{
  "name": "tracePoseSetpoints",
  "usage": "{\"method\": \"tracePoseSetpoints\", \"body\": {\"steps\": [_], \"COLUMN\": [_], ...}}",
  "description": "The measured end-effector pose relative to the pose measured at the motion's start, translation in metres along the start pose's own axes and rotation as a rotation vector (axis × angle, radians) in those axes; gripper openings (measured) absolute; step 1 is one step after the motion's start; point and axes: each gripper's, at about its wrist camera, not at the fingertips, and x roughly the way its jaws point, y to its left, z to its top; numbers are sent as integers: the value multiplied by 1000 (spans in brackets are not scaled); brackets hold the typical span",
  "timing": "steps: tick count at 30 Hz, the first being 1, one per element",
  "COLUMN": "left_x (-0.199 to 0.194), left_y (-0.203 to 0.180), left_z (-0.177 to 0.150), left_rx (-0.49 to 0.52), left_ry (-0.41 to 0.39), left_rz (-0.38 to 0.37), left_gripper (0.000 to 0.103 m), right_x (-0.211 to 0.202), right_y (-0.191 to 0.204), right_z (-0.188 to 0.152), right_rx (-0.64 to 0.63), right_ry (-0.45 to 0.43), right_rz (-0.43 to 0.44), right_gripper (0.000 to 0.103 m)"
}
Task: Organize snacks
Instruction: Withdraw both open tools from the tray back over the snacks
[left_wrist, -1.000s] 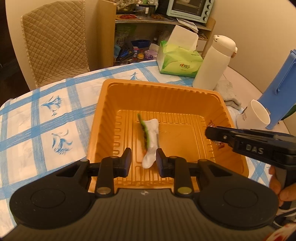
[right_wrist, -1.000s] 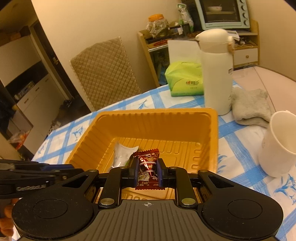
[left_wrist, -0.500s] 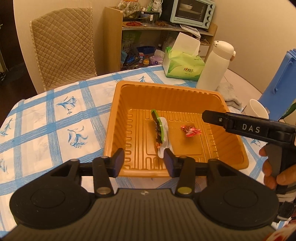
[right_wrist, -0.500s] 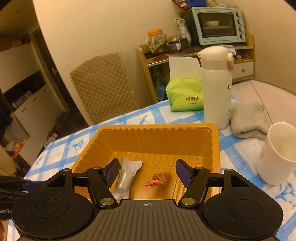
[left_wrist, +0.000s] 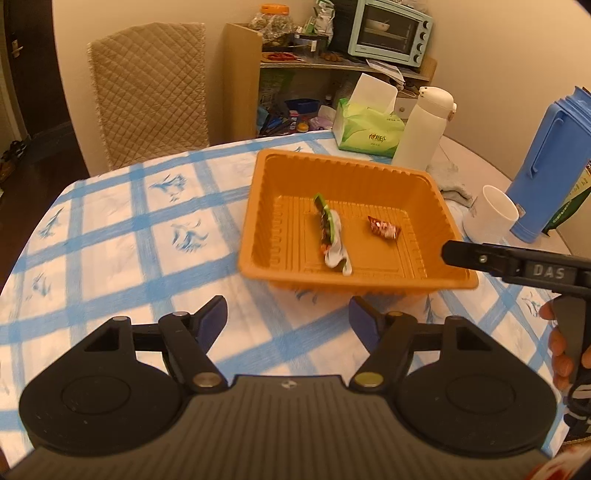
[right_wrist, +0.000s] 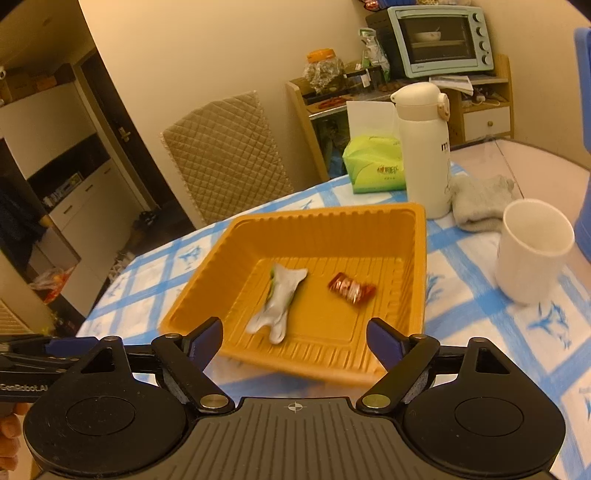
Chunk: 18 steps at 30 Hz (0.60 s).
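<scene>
Snacks lie apart in the orange tray (left_wrist: 354, 168).
Left gripper (left_wrist: 287, 316) and right gripper (right_wrist: 294, 339) both spread wide, empty; white-green packet (right_wrist: 279, 299), red candy (right_wrist: 351, 288).

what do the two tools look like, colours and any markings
Both are matte black plastic with a ribbed grey centre plate, two round black discs and brass-coloured pivot pins. The left tool and right tool have dark blue finger pads. Seen side-on, the right one reads "DAS", the left "GenRobot.AI". Bare fingers grip the handles; no cables or sleeves show.

Orange tray (left_wrist: 354, 173) holds a red-brown candy (left_wrist: 384, 229) on a blue-and-white checked tablecloth (left_wrist: 147, 236).
</scene>
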Motion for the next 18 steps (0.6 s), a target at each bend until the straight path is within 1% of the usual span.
{"method": "tracePoseSetpoints", "body": {"steps": [4, 11, 18], "left_x": [-20, -52, -74], "left_y": [7, 16, 26], "left_z": [-18, -54, -94], "left_rx": [-24, -86, -160], "left_ry": [3, 10, 44], "left_rz": [7, 44, 64], "left_gripper": [70, 70, 70], "right_x": [-16, -39, -49], "right_y": [10, 29, 49], "right_z": [-9, -25, -50], "right_rx": [-13, -29, -70], "right_ry": [5, 12, 62], "right_rz": [13, 31, 46], "right_gripper": [86, 87, 87]}}
